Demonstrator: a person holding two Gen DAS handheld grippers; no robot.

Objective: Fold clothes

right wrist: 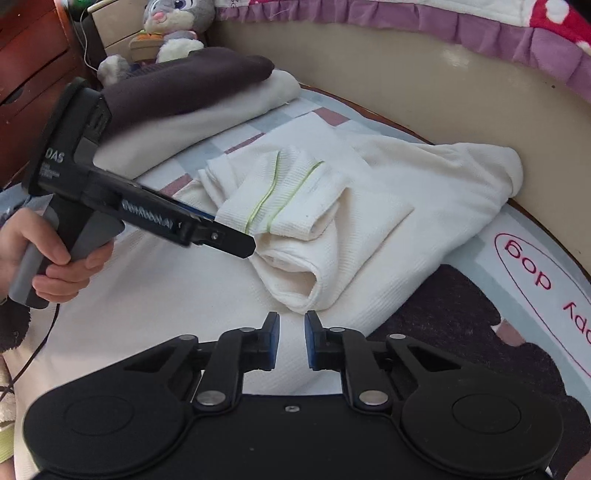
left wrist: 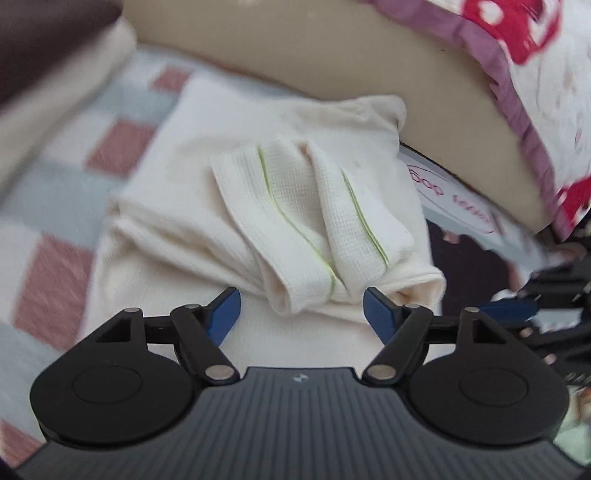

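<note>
A cream knit garment (left wrist: 177,236) (right wrist: 399,206) lies partly folded on the mat, its two cuffs with thin green stripes (left wrist: 295,206) (right wrist: 280,192) crossed on top. My left gripper (left wrist: 302,306) is open and empty, jaws wide, just short of the rolled cuff ends. It also shows in the right wrist view (right wrist: 247,247), held in a hand, its tip beside the cuffs. My right gripper (right wrist: 291,332) is open a little and empty, above the garment's near edge. Its fingers (left wrist: 509,308) show at the right of the left wrist view.
A checkered mat (left wrist: 62,206) (right wrist: 229,144) lies under the garment. A beige curved wall (left wrist: 295,51) (right wrist: 424,85) with a purple-frilled blanket (right wrist: 443,18) stands behind. Folded dark and cream clothes (right wrist: 192,92) are stacked at the back left, with a plush rabbit (right wrist: 177,26) beyond.
</note>
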